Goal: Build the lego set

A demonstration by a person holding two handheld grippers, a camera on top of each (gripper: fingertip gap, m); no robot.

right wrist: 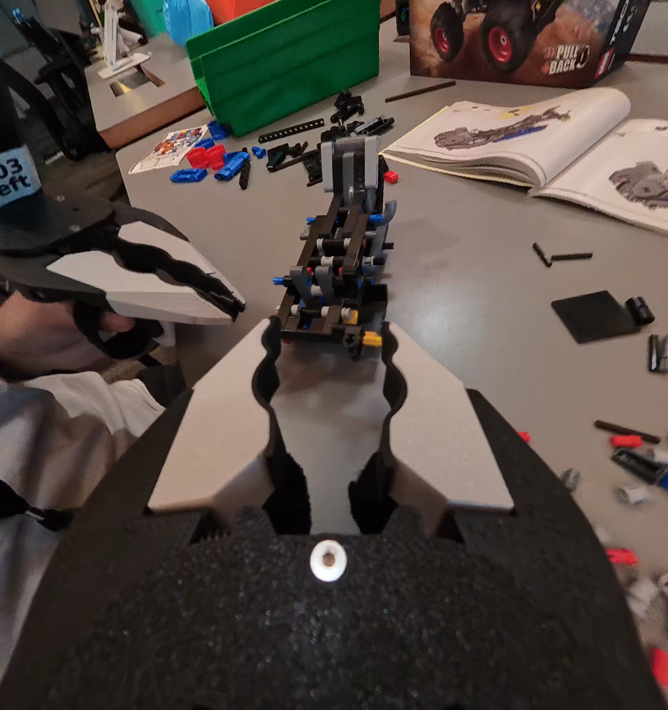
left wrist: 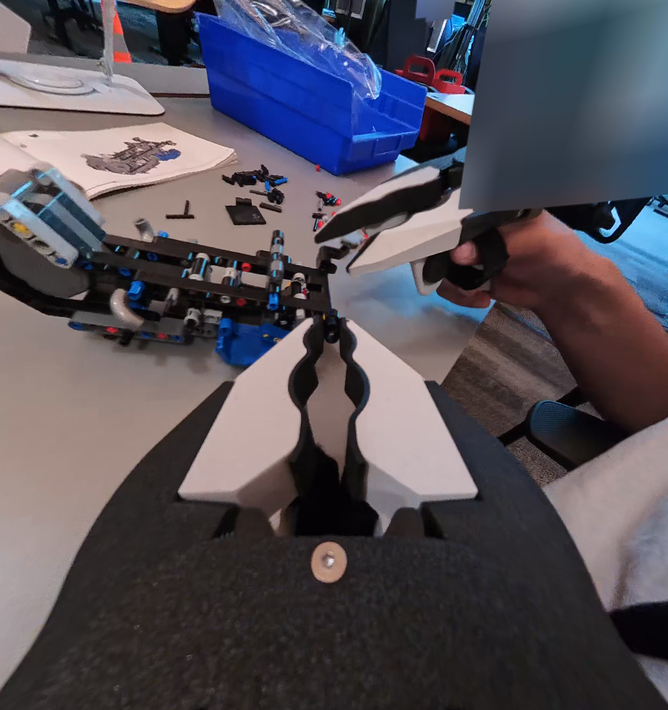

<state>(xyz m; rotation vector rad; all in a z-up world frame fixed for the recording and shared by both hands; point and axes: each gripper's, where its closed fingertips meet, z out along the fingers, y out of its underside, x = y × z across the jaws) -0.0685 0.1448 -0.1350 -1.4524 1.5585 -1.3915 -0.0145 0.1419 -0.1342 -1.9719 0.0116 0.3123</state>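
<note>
Left gripper (left wrist: 330, 326), at the centre of my left wrist view, is clenched on a small black pin (left wrist: 331, 331) at its tips; the fingers are matt white wedges with wavy black rubber liners, mounted on a coarse black textured body. Just beyond the tips lies the lego chassis (left wrist: 194, 284), a long frame of black perforated beams with blue pins, grey connectors and a pale grey block at its far end, running to the middle left of the frame on the smooth grey table (left wrist: 55, 403). The pin sits right at the chassis's near end; I cannot tell whether it touches.

Right gripper (right wrist: 329, 333), seen in my right wrist view, stands released, its jaws spread to either side of the chassis's (right wrist: 336, 276) near end, which has a yellow piece at the right corner. I cannot tell whether the liners touch the frame. In the left wrist view this gripper enters from the right, tilted down toward the chassis end, a hand (left wrist: 517, 269) curled round its black grip.

Loose black, red and blue pieces (left wrist: 263, 192) lie scattered beyond the chassis. An open instruction booklet (right wrist: 536, 153) occupies the upper right of the right wrist view, with a printed cardboard box (right wrist: 517, 38) behind it and a green bin (right wrist: 286, 65) at the upper centre. A blue bin (left wrist: 305, 103) holding a clear plastic bag (left wrist: 305, 38) sits at the upper centre of the left wrist view
</note>
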